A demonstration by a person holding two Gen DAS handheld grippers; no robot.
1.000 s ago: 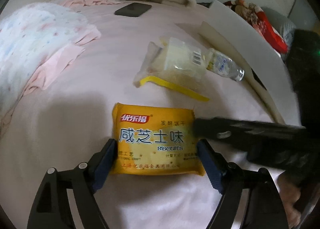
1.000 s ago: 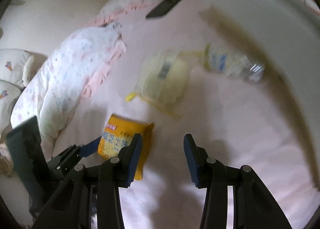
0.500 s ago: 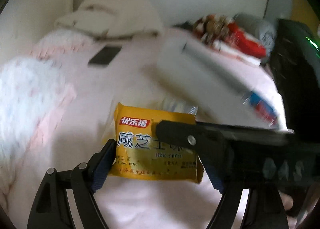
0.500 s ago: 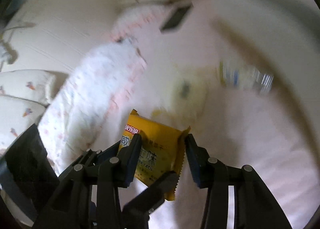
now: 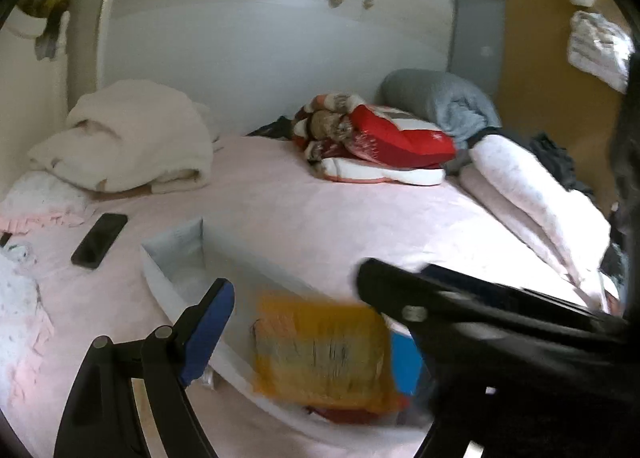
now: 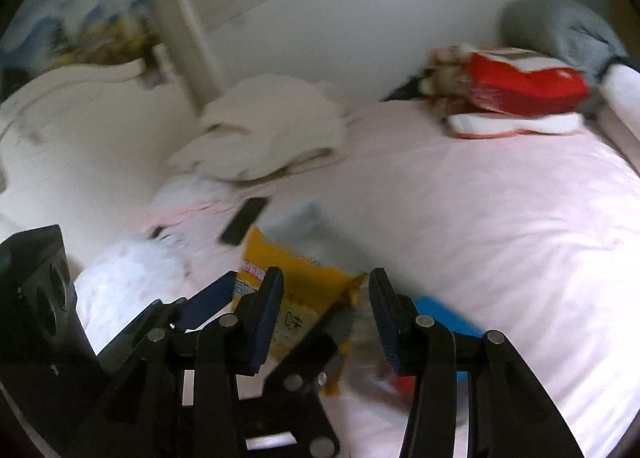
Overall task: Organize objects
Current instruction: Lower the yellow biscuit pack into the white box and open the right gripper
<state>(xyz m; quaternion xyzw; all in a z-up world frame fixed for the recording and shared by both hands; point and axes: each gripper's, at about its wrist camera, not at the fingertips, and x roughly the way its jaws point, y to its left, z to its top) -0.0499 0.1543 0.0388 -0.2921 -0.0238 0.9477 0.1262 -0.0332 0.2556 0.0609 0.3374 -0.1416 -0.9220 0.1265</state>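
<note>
Biscuit packet (image 5: 320, 350) lies loose inside released left claw (image 5: 312, 318); right claw (image 6: 326, 278) open beside it.

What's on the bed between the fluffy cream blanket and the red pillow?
Just bare pink sheet between the cream blanket and the red pillow, plus a bit of dark cloth by the wall. The left wrist view shows it.
</note>
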